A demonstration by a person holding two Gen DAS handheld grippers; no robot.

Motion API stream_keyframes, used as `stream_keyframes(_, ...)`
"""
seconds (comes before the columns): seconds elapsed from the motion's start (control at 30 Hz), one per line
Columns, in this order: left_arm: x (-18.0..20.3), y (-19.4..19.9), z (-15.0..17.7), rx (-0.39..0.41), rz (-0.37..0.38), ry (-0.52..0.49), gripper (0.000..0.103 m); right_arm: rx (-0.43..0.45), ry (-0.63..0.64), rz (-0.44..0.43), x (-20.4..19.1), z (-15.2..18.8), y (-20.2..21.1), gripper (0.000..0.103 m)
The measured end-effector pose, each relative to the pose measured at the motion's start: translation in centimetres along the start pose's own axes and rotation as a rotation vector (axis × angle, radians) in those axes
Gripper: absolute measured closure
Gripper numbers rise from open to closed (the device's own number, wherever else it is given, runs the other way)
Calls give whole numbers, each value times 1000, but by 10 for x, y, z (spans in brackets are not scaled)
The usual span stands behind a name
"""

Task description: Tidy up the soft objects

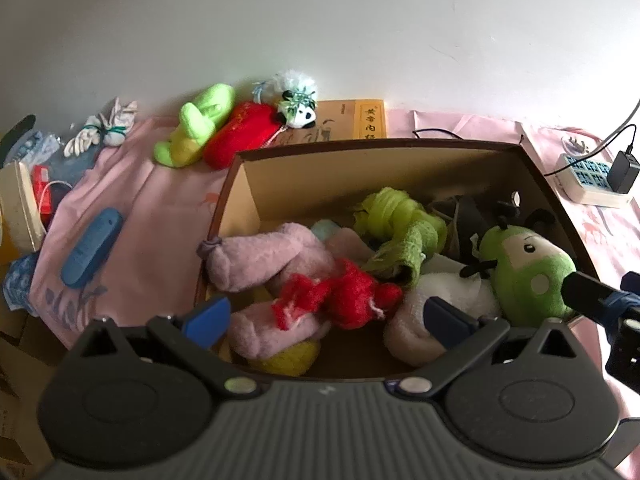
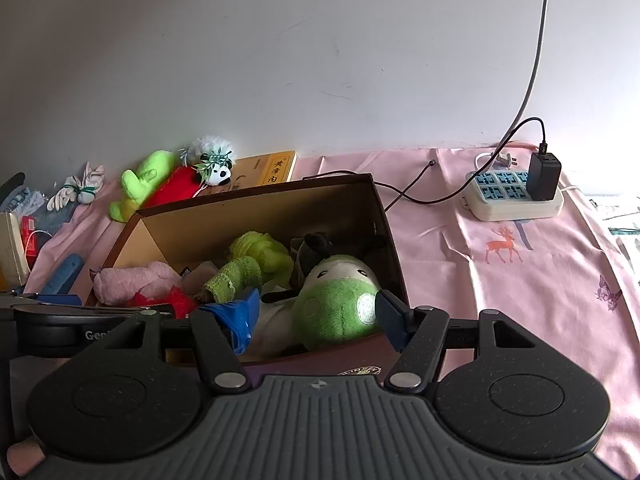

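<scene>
Right wrist view: right gripper (image 2: pixel 316 316) spread around the green plush (image 2: pixel 336 312) in the cardboard box (image 2: pixel 384 216). Left gripper (image 1: pixel 326 314) gapes empty above the red yarn toy (image 1: pixel 344 296).

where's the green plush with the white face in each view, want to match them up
Left wrist: the green plush lies at the right end of the cardboard box, at centre right of the picture.
Right wrist: the same plush sits low in the middle, between the right gripper's fingers.
Shared landmark: the panda toy by the wall behind the box.

Green plush (image 2: pixel 336 304) between spread fingers (image 2: pixel 390 316)
</scene>
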State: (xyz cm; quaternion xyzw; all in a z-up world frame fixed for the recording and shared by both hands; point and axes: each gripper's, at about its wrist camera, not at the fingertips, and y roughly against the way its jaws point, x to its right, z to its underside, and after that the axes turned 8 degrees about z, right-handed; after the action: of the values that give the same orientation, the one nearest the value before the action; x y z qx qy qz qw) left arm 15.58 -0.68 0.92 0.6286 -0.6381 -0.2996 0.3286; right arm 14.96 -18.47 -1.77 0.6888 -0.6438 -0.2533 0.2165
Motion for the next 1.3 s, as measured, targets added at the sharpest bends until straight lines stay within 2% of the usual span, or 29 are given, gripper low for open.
stream_keyframes(0.5, 1, -9, 1, -50, 65, 20, 1, -7, 11, 27, -2, 3, -4, 53)
stream_keyframes(0.93, 5, -6, 2, -5, 70, -22, 0, -57, -3, 83, 4, 4, -11, 53)
stream_keyframes(1.3, 2, 1, 4, 39, 80, -3, 0, -130, -21, 115, 7, 10, -15, 53)
